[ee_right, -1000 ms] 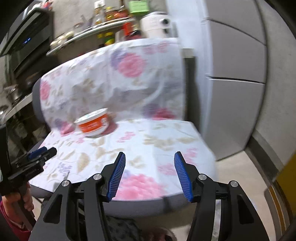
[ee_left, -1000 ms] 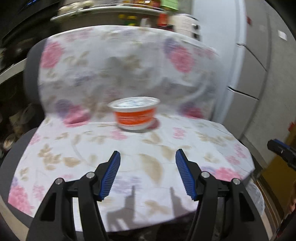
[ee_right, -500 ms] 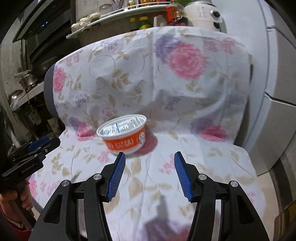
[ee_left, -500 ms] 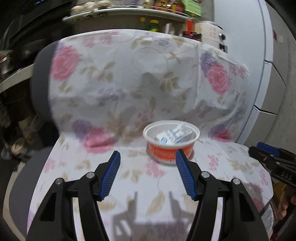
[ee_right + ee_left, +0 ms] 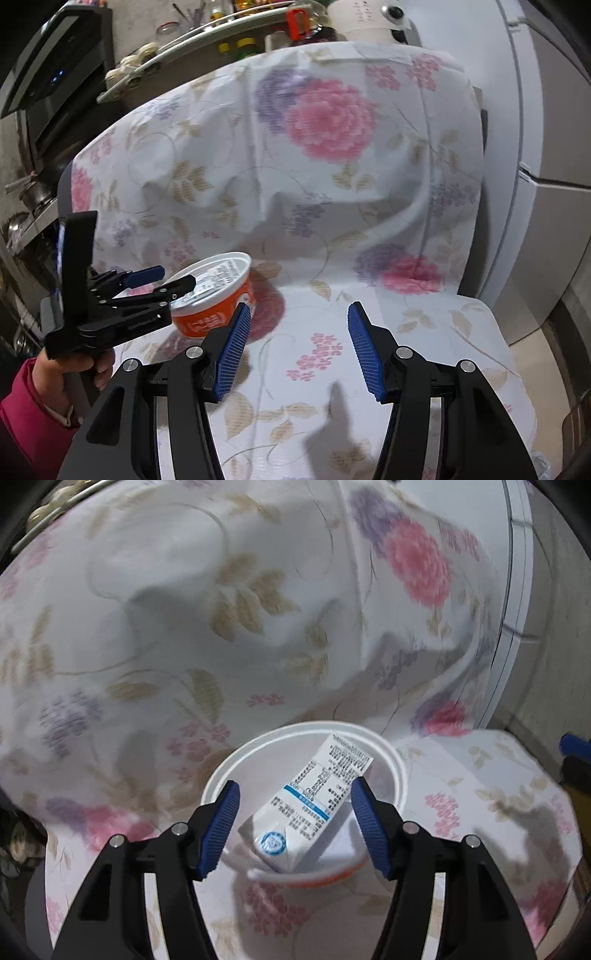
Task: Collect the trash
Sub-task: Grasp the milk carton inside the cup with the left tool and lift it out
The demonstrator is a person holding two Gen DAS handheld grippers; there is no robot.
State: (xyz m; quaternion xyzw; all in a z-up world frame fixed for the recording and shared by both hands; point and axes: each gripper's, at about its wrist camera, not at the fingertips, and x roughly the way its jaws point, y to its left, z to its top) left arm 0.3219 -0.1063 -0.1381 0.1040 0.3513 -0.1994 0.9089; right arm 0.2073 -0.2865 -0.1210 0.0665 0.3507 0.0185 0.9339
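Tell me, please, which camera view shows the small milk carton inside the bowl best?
The left wrist view. It looks down into the bowl, so the flattened white carton lies in plain sight between the open left gripper. The right wrist view sees the bowl from the side; only a strip of printed carton shows above the rim.

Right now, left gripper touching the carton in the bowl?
Apart. The left wrist view shows bare bowl interior between each blue pad and the carton; left gripper is open around it.

Crumpled white carton point(image 5: 314, 805) lying tilted inside orange-walled bowl point(image 5: 400, 771).
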